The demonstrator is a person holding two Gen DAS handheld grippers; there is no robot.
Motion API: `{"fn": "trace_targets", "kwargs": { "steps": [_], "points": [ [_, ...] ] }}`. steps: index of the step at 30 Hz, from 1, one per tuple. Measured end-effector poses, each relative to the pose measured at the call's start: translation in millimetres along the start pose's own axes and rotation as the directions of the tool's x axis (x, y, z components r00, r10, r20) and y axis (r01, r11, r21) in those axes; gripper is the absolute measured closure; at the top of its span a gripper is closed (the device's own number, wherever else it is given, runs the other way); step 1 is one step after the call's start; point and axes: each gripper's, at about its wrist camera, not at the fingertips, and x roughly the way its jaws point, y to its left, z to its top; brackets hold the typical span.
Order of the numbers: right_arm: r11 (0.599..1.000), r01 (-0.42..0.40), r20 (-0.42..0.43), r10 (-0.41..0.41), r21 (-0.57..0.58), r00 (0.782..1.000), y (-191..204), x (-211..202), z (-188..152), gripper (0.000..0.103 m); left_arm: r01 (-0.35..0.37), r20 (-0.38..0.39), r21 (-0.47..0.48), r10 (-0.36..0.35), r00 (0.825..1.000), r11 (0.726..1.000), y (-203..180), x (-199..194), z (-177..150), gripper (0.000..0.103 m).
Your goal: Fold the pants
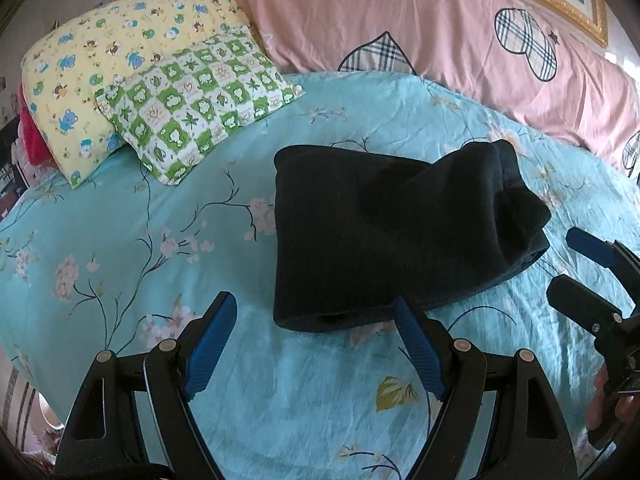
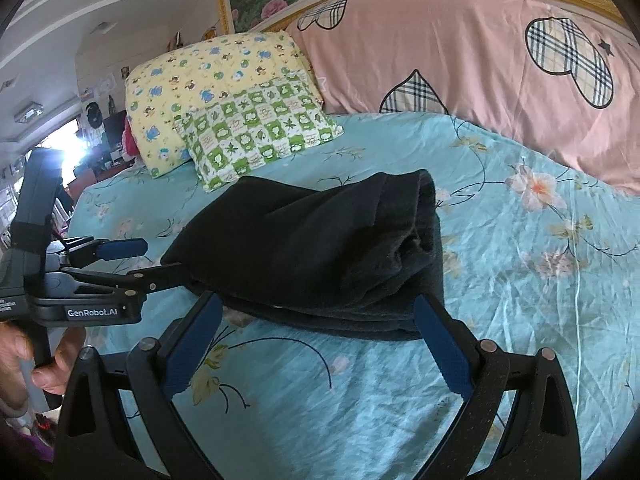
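The black pants [image 1: 384, 232] lie folded into a thick bundle on the turquoise floral bedsheet [image 1: 140, 240]. They also show in the right wrist view [image 2: 320, 252]. My left gripper [image 1: 314, 312] is open and empty, just in front of the bundle's near edge. My right gripper [image 2: 318, 308] is open and empty, its fingertips at the bundle's near edge. The right gripper shows at the right of the left wrist view [image 1: 568, 260], beside the bundle. The left gripper shows at the left of the right wrist view [image 2: 160, 258], its lower finger touching the bundle's left corner.
A green checked pillow [image 1: 196, 108] lies on a yellow cartoon pillow [image 1: 104, 60] at the back left. A pink quilt with plaid hearts [image 1: 460, 40] runs along the headboard. The bed's left edge drops off towards a cluttered room [image 2: 92, 136].
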Motion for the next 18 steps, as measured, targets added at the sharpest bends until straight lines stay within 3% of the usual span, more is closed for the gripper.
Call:
{"fn": "trace_targets", "kwargs": {
  "steps": [14,18],
  "points": [
    [0.999,-0.002,0.019,0.002,0.044,1.0,-6.9,2.0,6.7,0.006,-0.052,0.008,0.03,0.052,0.999,0.998,-1.9,7.9,9.2,0.022],
    [0.997,-0.004,0.013,0.003,0.074,1.0,-9.1,1.8,6.2,0.005,-0.04,-0.023,0.025,0.041,0.999,0.999,-3.8,11.1,11.2,0.022]
  ]
}}
